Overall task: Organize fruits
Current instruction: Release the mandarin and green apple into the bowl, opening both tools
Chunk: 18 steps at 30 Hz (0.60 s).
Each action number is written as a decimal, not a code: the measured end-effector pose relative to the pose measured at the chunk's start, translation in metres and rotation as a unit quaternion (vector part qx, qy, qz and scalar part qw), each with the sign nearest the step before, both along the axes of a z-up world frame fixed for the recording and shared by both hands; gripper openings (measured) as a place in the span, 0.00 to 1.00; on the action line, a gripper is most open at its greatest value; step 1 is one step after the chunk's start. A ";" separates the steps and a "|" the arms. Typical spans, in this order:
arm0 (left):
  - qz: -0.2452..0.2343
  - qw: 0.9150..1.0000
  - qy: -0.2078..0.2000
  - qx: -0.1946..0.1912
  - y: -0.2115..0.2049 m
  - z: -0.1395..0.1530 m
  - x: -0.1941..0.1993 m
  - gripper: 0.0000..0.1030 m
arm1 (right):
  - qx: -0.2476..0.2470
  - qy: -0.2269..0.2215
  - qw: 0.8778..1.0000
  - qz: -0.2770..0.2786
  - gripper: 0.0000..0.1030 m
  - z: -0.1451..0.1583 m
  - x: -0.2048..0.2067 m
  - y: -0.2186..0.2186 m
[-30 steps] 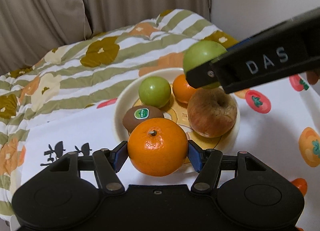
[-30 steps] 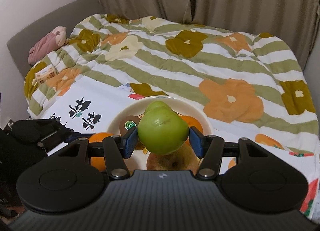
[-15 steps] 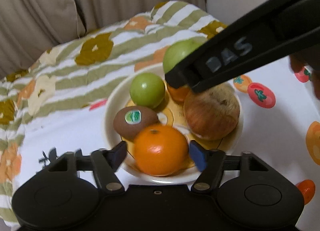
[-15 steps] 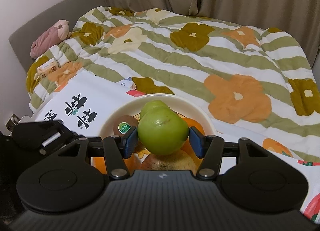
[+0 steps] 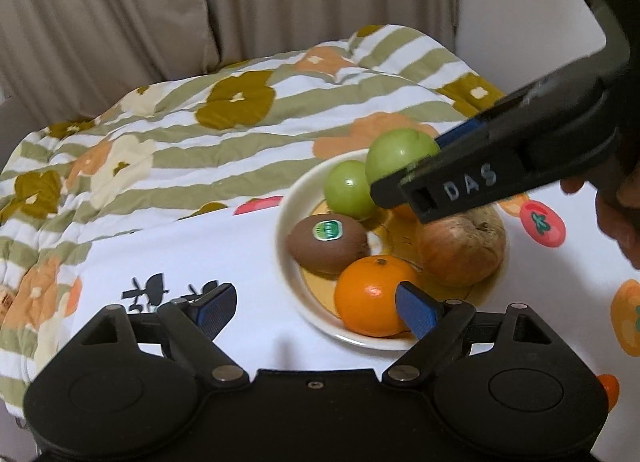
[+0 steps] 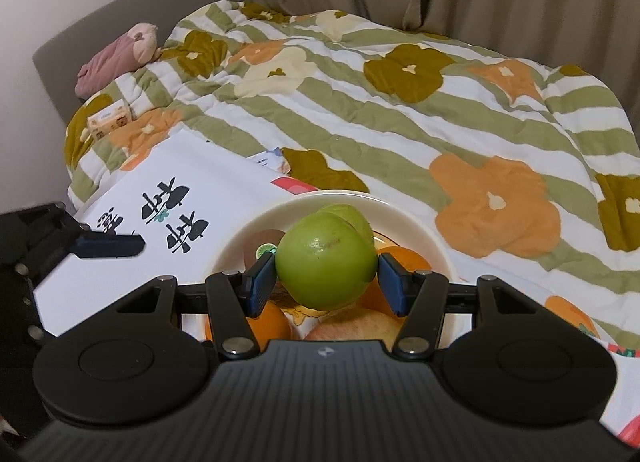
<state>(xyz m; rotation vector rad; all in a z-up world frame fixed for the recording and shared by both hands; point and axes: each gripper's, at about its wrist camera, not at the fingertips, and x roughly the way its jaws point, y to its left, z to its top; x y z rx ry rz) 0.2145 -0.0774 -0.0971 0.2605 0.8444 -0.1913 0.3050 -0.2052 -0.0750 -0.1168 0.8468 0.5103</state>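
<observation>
Counting from the left: the left tool (image 5: 316,312) is listed as spread wide and empty, held low over the white printed cloth (image 5: 192,258) just short of the plate (image 5: 286,217). On the plate, five fruits are recorded at rest: a kiwi (image 5: 326,244) with a green sticker at the left, a small green fruit (image 5: 346,189) behind it, a mandarin (image 5: 370,296) at the near rim, close by the left tool's right finger but not held, a second orange fruit mostly hidden at the back, and a wrinkled apple (image 5: 460,246) at the right. One green apple (image 6: 326,260) is entered as clamped between the blue pads (image 6: 262,282) of the right tool (image 6: 326,282), carried above the plate's middle and not yet set down. Progress is judged as nearly complete: five pieces placed, one in hand. No loose fruit is seen on the cloth or on the flowered quilt (image 6: 400,109) of the bed beyond. Remaining, by estimate: lowering and releasing the green apple among the others.
</observation>
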 end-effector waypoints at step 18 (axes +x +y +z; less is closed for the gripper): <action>0.030 1.000 -0.008 -0.007 0.012 0.005 -0.012 0.87 | -0.021 -0.043 0.999 0.005 1.00 -0.010 -0.016 0.014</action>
